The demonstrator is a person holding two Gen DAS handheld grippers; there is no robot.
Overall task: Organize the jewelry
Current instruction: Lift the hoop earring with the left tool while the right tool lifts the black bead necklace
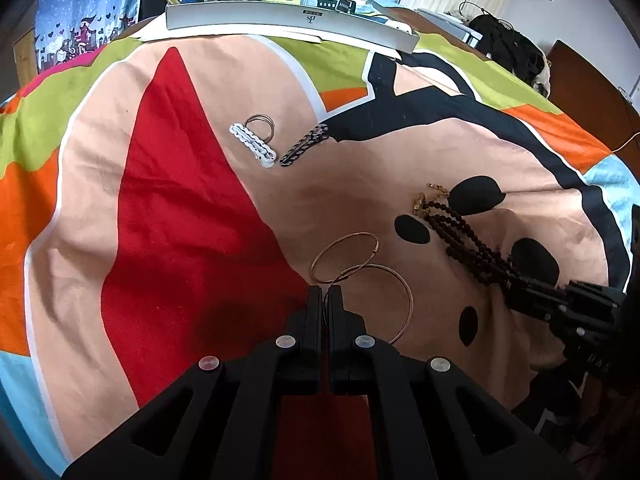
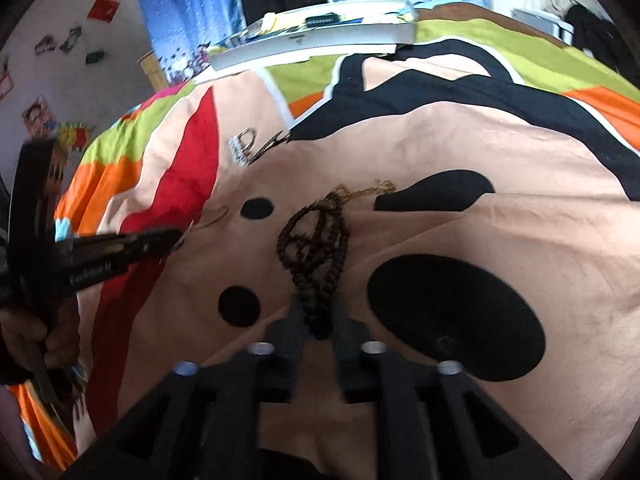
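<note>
Lying spread over a bed, the colourful bedspread (image 1: 192, 208) serves as the landmark for every piece of jewelry here. Toward its far middle rest a white chain bracelet (image 1: 253, 145), a thin coiled ring bangle (image 1: 261, 125) touching it, and a black chain bracelet (image 1: 305, 145) just beside them to the right. Nearer, at the edge of the red patch, two thin copper hoops (image 1: 362, 270) lie overlapping on the peach cloth. The left hand-held gripper (image 1: 325, 294) has its fingers pressed nearly together on the rim of the nearer hoop, gripping it right at the tips. Further right on the bedspread, among the black spots, a dark beaded necklace (image 2: 314, 252) with a small gold chain at its far end stretches toward the right hand-held gripper (image 2: 318, 320), whose fingers clamp the near end of the bead strands; the beads lie bunched directly ahead of it.

At the bedspread's far edge sits a long white box (image 1: 280, 24) with a small dark logo on its side, too small to read. In the right wrist view, the side of the left hand-held gripper carries white lettering, blurred beyond reading, and a hand (image 2: 28, 332) grips its handle at the left edge.
</note>
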